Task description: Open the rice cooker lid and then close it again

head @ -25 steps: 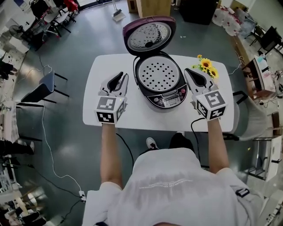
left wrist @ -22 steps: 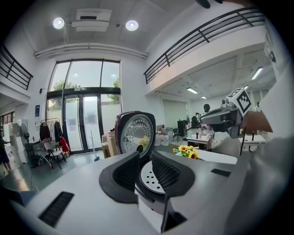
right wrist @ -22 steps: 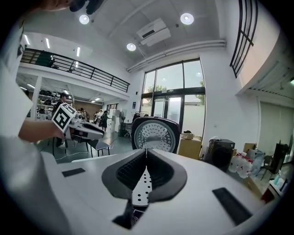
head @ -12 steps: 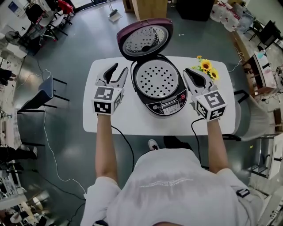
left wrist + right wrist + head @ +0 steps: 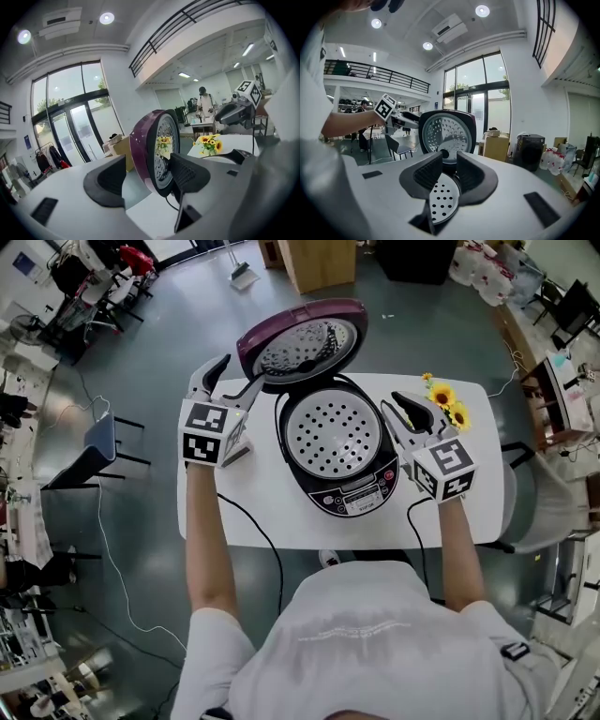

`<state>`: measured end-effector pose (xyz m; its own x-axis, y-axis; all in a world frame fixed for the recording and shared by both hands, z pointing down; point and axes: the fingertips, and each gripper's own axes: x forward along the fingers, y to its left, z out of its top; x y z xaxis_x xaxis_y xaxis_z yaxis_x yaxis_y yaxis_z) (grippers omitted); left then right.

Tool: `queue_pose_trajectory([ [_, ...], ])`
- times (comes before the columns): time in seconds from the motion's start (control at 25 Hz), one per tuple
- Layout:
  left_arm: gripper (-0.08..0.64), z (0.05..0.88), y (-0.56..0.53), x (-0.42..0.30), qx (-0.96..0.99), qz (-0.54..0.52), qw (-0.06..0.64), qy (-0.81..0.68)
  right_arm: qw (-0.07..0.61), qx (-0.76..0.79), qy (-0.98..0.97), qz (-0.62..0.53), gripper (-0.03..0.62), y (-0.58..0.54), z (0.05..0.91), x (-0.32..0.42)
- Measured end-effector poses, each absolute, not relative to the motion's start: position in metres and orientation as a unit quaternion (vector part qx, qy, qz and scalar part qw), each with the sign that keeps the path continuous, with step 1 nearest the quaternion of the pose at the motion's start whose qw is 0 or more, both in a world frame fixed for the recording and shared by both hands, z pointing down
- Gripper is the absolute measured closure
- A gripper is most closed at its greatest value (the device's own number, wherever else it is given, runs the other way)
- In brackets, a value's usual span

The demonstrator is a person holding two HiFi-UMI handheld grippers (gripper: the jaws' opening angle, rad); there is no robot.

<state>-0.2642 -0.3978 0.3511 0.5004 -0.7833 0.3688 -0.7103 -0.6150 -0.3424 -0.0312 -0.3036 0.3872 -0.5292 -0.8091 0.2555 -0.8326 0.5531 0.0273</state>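
Two grippers have just been opening; left gripper [image 5: 232, 378] brackets the raised lid [image 5: 300, 343] rim, unpinched, seemingly poised to close it; right gripper [image 5: 405, 409] stands slightly parted and empty beside the rice cooker [image 5: 361, 495].

No legible text; rice cooker panel [image 5: 352, 495] print too small

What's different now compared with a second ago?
The left gripper has moved forward to the raised lid, and its jaws have just been opening wide; the lid's edge shows in the gap, ungripped. The right gripper edged toward the rice cooker, its jaws opening slightly, nothing between them. Unchanged: lid up, cooker and sunflowers on the table.
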Motion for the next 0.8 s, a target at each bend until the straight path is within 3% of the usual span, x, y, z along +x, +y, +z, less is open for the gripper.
queue_pose_trajectory([
  [0.8, 0.262, 0.342, -0.425, -0.227, -0.891, -0.245, 0.09, 0.372, 0.133, 0.463, -0.874, 0.065, 0.472, -0.319, 0.409, -0.028],
])
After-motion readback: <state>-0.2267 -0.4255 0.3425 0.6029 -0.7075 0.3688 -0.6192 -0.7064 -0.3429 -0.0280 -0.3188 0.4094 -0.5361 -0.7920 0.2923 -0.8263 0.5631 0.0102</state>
